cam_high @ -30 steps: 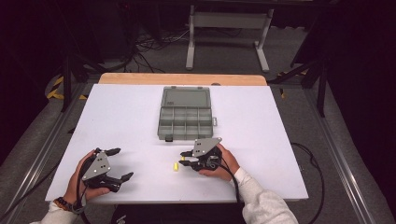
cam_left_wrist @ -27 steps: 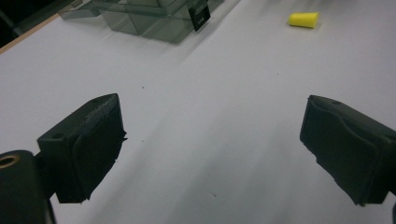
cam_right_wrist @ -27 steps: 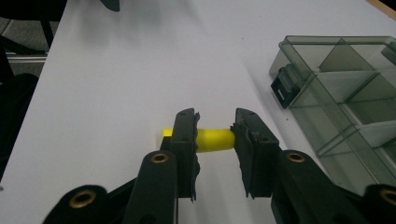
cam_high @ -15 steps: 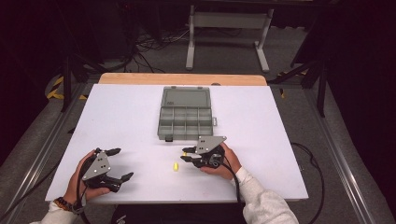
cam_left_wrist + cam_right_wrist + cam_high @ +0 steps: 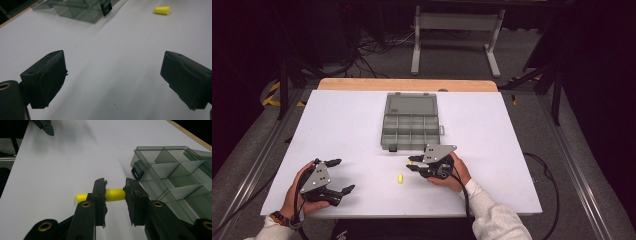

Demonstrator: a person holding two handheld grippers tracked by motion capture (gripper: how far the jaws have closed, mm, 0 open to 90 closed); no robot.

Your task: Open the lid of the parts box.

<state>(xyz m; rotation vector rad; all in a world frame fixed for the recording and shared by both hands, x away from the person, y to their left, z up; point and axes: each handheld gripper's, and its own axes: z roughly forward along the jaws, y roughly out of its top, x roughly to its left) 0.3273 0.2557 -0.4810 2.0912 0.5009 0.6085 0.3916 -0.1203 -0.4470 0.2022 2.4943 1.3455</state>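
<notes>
At the lower left of the high view the left gripper (image 5: 333, 176) rests on the white table (image 5: 337, 125), jaws wide apart with nothing between them. Toward lower centre a small yellow foam earplug (image 5: 400, 178) lies loose. The right gripper (image 5: 413, 164) is clamped on another yellow foam earplug (image 5: 113, 194), its long axis running crosswise between the pads. Just beyond, toward the frame's centre, sits the open grey clear-plastic compartment box (image 5: 411, 131); its cells look empty, so the carry is short.
</notes>
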